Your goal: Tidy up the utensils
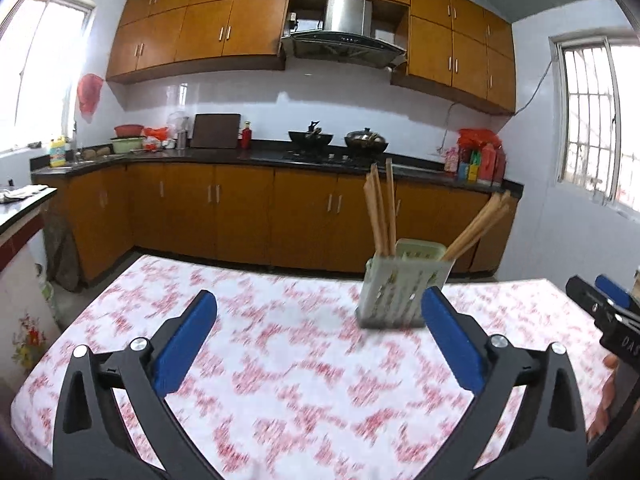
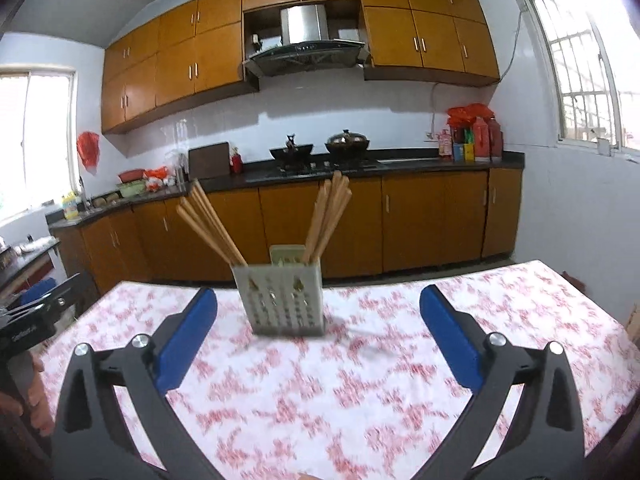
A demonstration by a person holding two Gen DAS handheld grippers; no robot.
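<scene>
Both tools stand wide with nothing between their blue pads: the left tool (image 1: 319, 338) and the right tool (image 2: 318, 336) hover low over the worktop (image 2: 400, 420), which wears a red-flowered cloth. The task's things, two bunches of wooden chopsticks (image 2: 212, 224), already stand in a pale slotted chopstick holder (image 2: 286, 300) near the far edge of the worktop, one bunch leaning left and one right.

The holder looks light and top-heavy. A tool swept close past the leaning sticks could tip it or drag it on the loose cloth.

Both views are smeared by motion blur, so the holder's inner compartments and the stick count cannot be told. Whether any loose utensils remain is unclear: the near edge of the worktop is hidden behind the tools.
</scene>
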